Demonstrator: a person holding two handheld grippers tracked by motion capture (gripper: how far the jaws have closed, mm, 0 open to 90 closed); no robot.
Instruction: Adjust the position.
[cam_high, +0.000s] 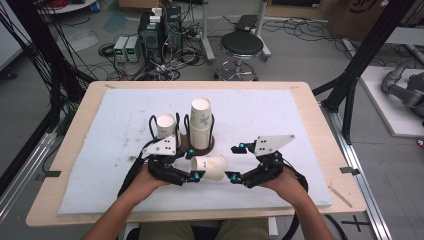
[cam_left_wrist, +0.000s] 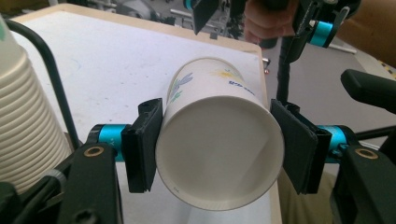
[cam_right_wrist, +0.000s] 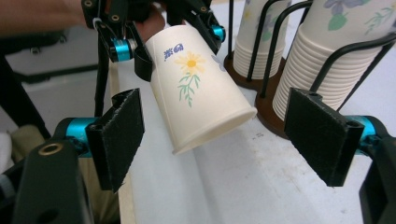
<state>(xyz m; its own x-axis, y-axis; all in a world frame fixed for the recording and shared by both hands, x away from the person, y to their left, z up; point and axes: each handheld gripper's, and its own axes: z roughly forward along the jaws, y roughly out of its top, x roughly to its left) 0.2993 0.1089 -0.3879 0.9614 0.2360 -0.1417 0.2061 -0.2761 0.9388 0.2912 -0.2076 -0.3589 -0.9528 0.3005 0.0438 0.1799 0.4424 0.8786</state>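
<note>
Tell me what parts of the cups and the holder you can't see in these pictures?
- Held paper cup: its closed bottom, left gripper view; the cup's own body hides it.
- Tall cup stack: its top, right gripper view; cut off by the upper edge.
- Holder base: mostly hidden, high view, behind the stacks and held cup.
- Cup's blue print: too small to read.

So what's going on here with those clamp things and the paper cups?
A person at a table works a hand-held gripper in each hand. The left gripper clamps a flowered paper cup lying sideways above the white mat. The right gripper is beside it with its jaws spread, holding nothing. Behind them, a wire cup holder carries two stacks of the same cups.
</note>
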